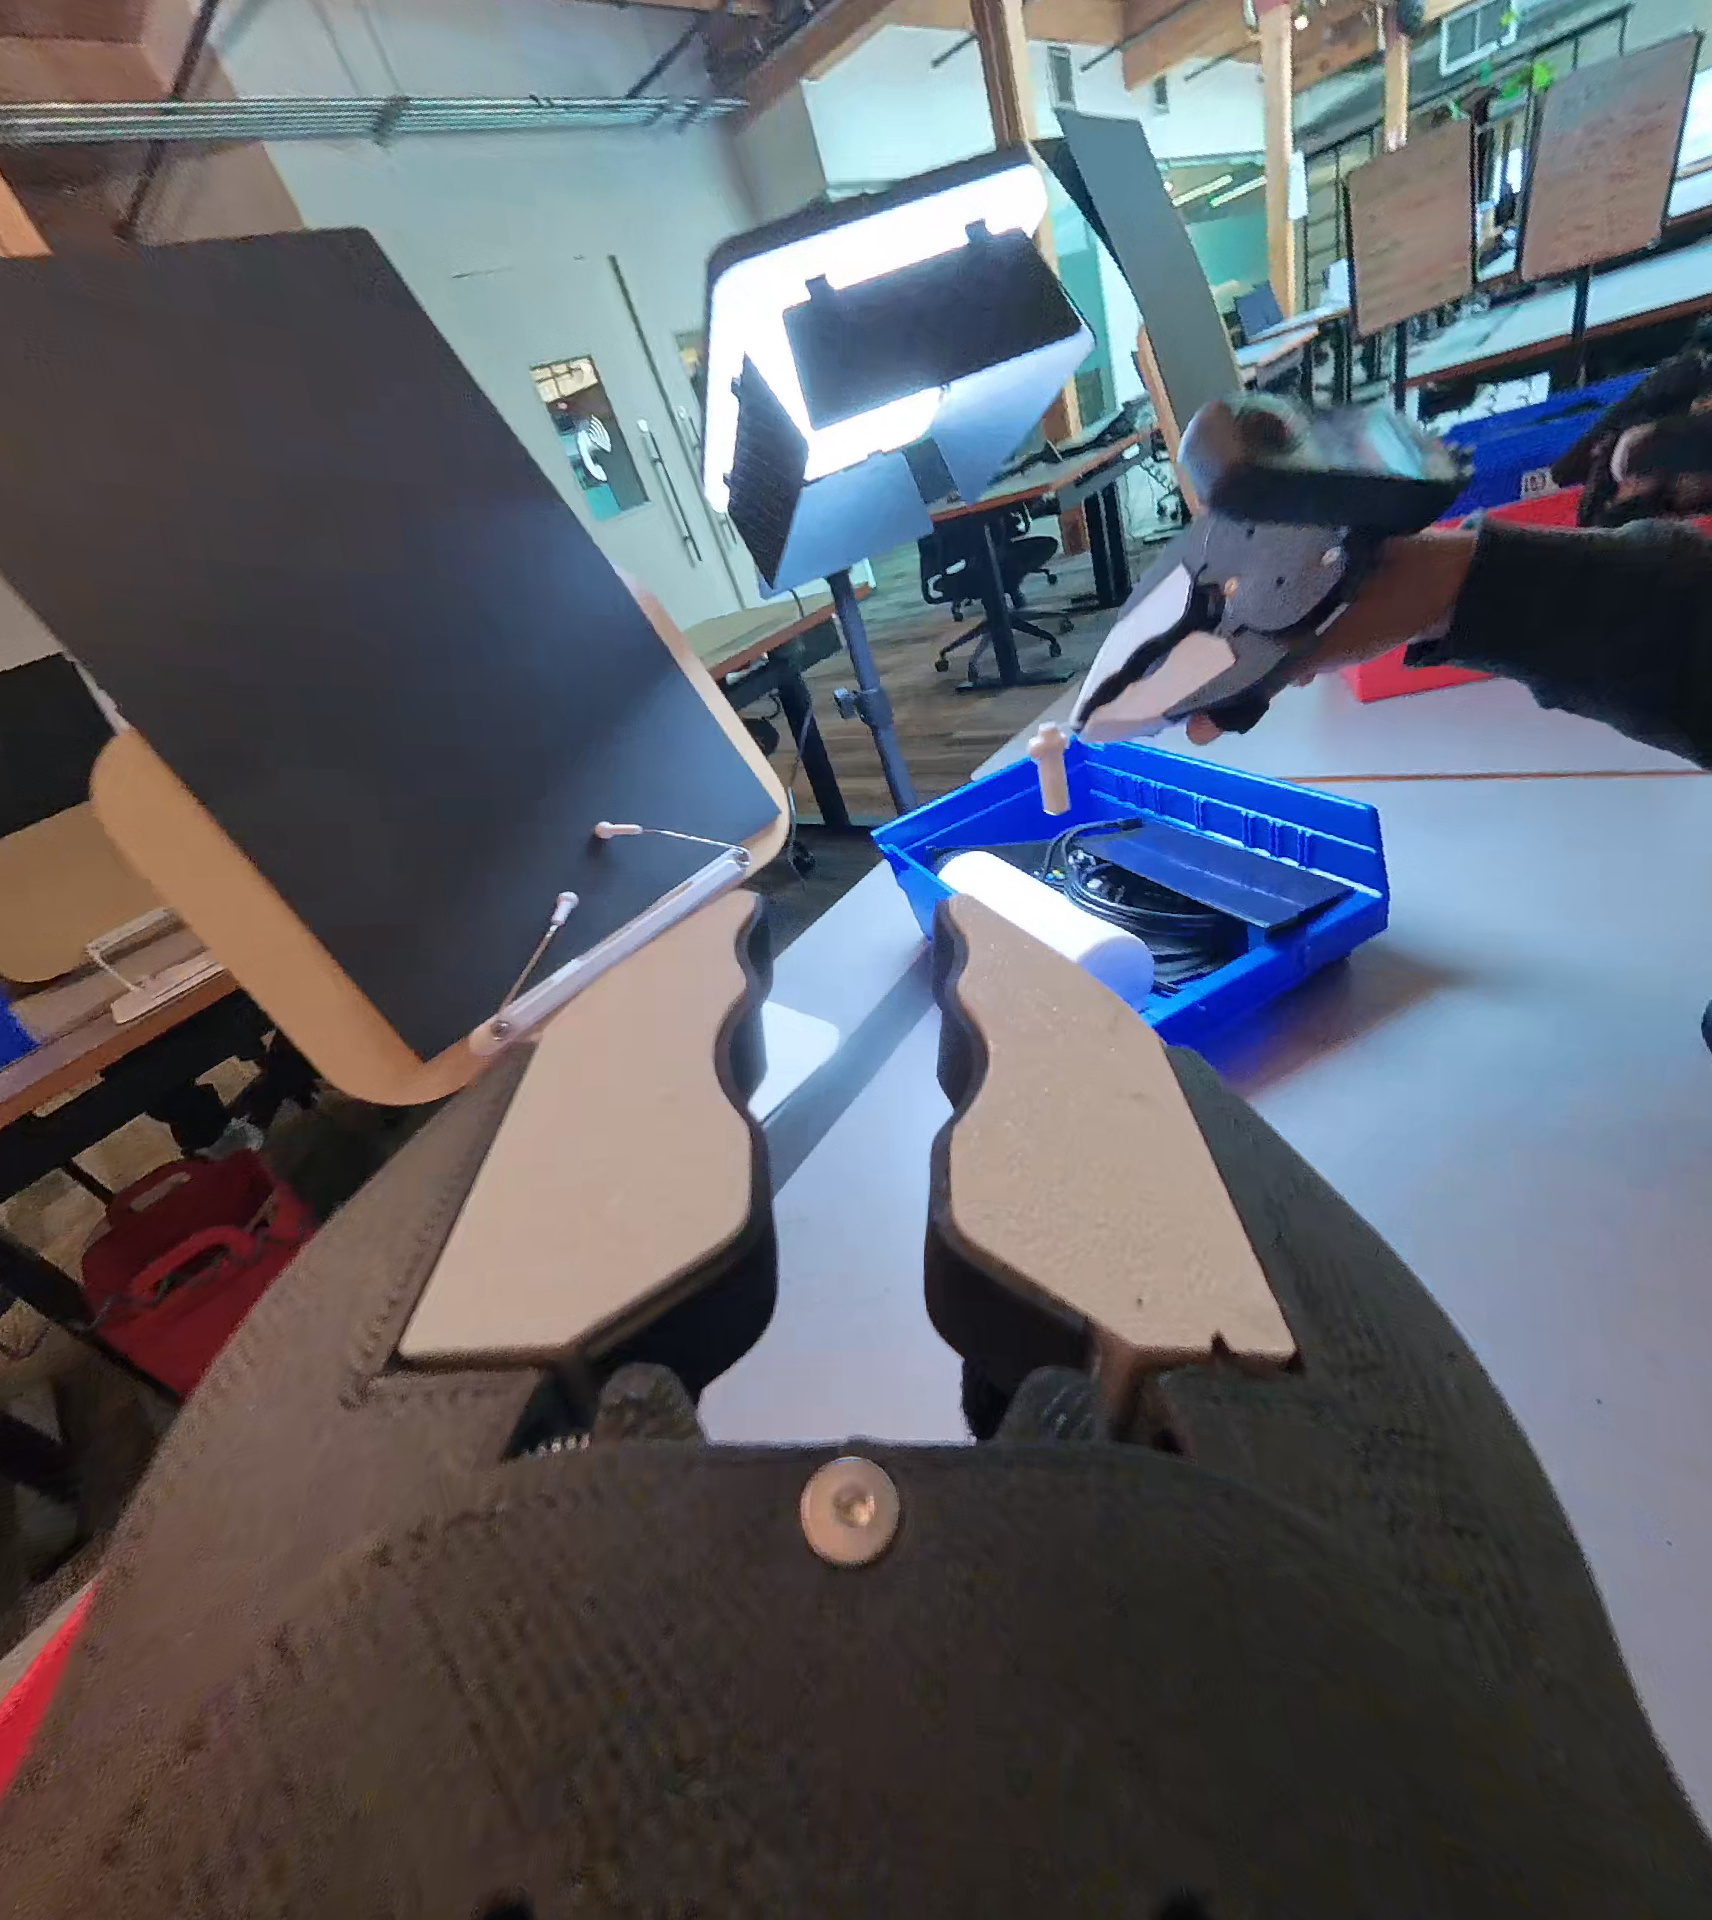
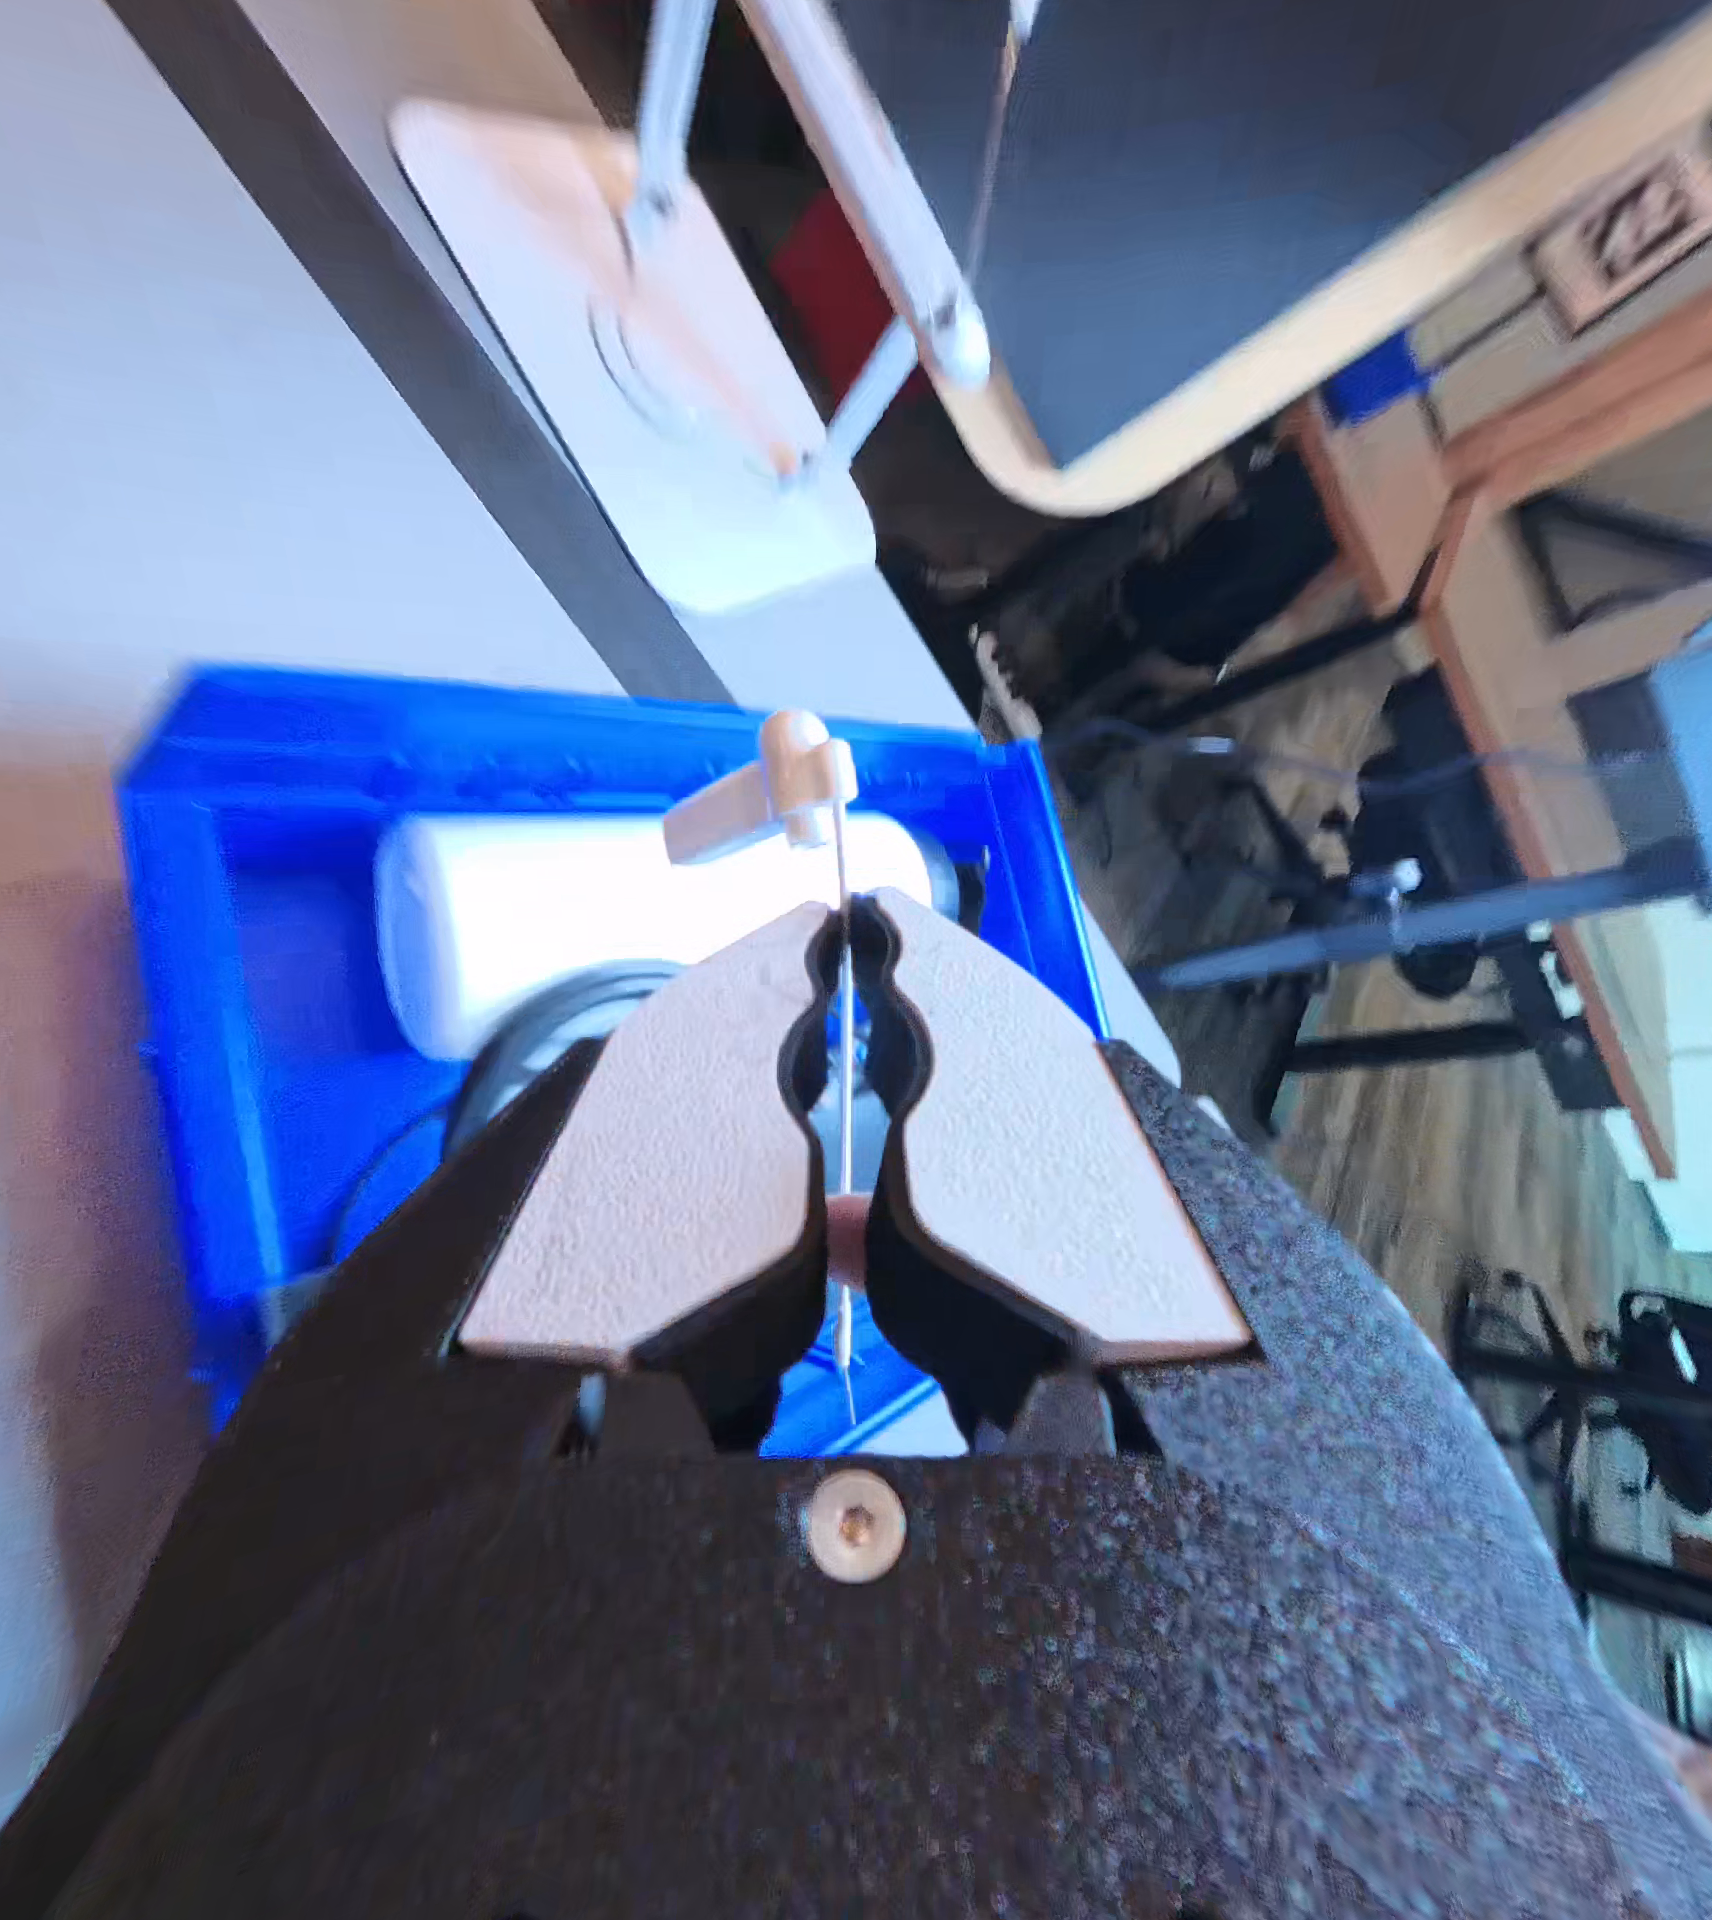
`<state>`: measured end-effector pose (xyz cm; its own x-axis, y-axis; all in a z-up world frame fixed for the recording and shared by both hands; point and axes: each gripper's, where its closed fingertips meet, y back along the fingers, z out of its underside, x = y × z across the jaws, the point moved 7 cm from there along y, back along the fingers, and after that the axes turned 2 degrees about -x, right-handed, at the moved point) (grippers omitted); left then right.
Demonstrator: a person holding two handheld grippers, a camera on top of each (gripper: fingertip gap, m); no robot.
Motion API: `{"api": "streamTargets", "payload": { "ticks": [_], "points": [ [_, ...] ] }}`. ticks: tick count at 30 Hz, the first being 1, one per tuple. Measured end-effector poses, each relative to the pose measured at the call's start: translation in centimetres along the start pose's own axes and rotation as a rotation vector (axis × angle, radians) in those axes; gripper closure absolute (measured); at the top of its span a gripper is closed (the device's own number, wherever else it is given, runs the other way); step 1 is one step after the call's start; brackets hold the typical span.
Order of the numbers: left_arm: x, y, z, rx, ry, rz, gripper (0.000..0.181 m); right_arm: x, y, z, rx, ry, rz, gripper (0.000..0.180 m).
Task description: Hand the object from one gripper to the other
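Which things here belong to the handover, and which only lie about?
For the job: the right gripper, jaws shut on the small white pin; the left gripper, jaws open.

Lying about: blue bin, white roll, black cables, studio light.

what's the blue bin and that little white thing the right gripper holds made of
Blue bin: likely moulded plastic, glossy, with ribbed walls. Small white piece pinched in the right gripper: looks like smooth matte plastic on a thin stem, possibly wire; too blurred to be sure.
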<state>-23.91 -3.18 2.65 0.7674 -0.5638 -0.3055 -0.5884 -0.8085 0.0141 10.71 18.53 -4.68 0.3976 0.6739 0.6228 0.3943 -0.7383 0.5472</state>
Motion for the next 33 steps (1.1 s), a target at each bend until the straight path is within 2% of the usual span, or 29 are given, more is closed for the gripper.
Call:
{"api": "streamTargets", "payload": {
  "ticks": [4,9,13,17,20,26,29,33],
  "points": [
    [-1.7,1.6,0.7,-0.037,0.014,-0.043,0.152,2.9,-4.3,3.8,-0.152,-0.092,-0.026,0.178],
    [-2.9,3.4,4.2,-0.173,0.009,-0.095,0.151,4.3,-9.0,7.3,-0.241,-0.221,-0.052,0.178],
    [-3.8,5.6,6.8,-0.249,0.036,-0.137,0.15,5.9,-9.8,8.3,-0.229,-0.307,0.003,0.159],
    [-4.8,7.4,8.7,-0.298,0.064,-0.177,0.151,6.8,-7.7,7.5,-0.111,-0.347,0.04,0.157],
    [-5.4,8.3,9.8,-0.329,0.08,-0.202,0.151,5.3,-4.5,5.4,0.071,-0.369,0.014,0.157],
    [-7.7,9.4,12.0,-0.478,0.125,-0.237,0.151,-3.6,4.1,1.4,0.49,-0.479,-0.208,0.159],
    [-9.2,9.5,13.6,-0.613,0.115,-0.234,0.151,-8.7,7.1,1.4,0.579,-0.505,-0.335,0.158],
    [-11.2,8.7,16.5,-0.864,0.051,-0.22,0.154,-13.4,8.7,2.6,0.632,-0.522,-0.437,0.16]
  ]
}}
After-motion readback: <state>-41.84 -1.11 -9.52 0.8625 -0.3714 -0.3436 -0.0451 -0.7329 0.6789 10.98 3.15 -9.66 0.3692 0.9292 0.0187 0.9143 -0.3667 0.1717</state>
